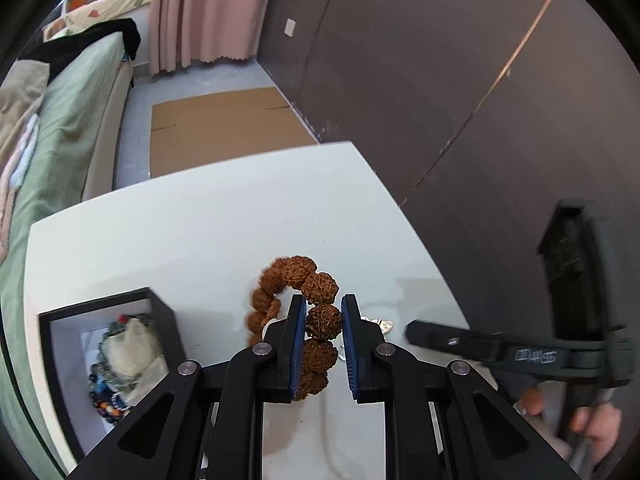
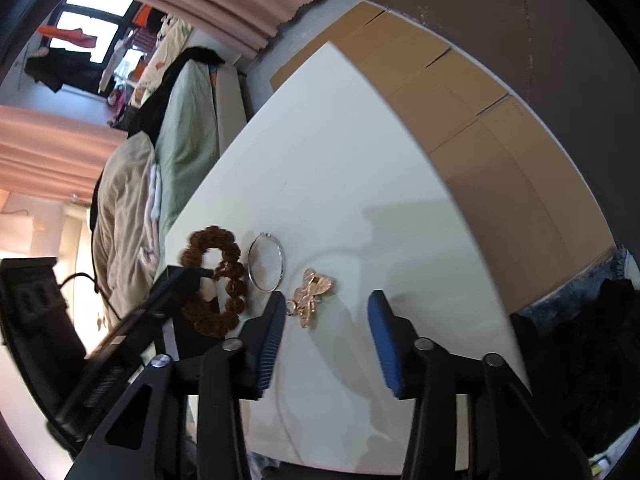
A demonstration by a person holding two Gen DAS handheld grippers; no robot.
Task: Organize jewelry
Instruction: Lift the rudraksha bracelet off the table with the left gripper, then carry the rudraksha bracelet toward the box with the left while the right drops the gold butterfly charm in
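Left gripper (image 1: pixel 323 322) pinching the rudraksha bead bracelet (image 1: pixel 296 280): best carried level over the black box (image 1: pixel 100 308), right gripper (image 2: pixel 326 312) spread wide near the gold brooch (image 2: pixel 312 294).

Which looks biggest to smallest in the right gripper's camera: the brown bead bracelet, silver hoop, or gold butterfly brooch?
1. Brown bead bracelet
2. Silver hoop
3. Gold butterfly brooch, close to the hoop in size and slightly nearer the camera, so that order is unsure.
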